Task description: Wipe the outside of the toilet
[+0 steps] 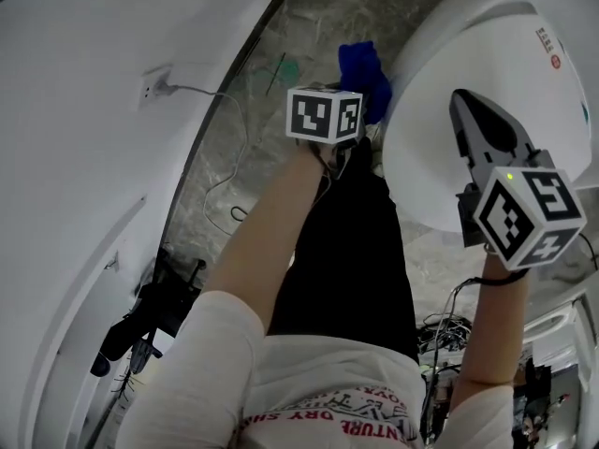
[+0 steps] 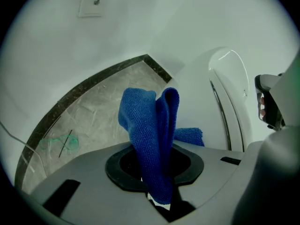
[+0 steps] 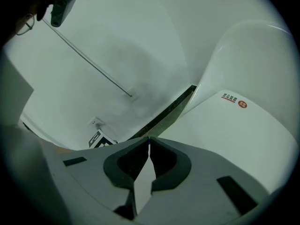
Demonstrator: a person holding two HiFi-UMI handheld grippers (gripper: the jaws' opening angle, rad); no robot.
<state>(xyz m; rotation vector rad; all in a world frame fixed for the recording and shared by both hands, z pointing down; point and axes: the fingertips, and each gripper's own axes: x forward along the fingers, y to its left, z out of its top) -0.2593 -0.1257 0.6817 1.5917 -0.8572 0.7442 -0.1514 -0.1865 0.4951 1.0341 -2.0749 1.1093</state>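
Looking at the toilet [image 1: 496,92] first: it stands on the stone floor [image 1: 271,166] near the corner where the walls meet. The lid is down, so whatever's in the bowl is hidden. The blue cloth [image 2: 152,135] is pinched in the left gripper [image 2: 155,156], jaws clamped on its lower end, and the rest flops loose just beside the toilet's side. The right gripper [image 1: 471,118] hovers over the lid's edge, jaws pressed together on nothing. My worry is that only a bit of cloth is held, so hard rubbing could drag it out, or a bare jaw could scrape the shell. A cable [image 1: 229,110] trails from the wall [image 1: 84,54] onto the floor — could snag too.
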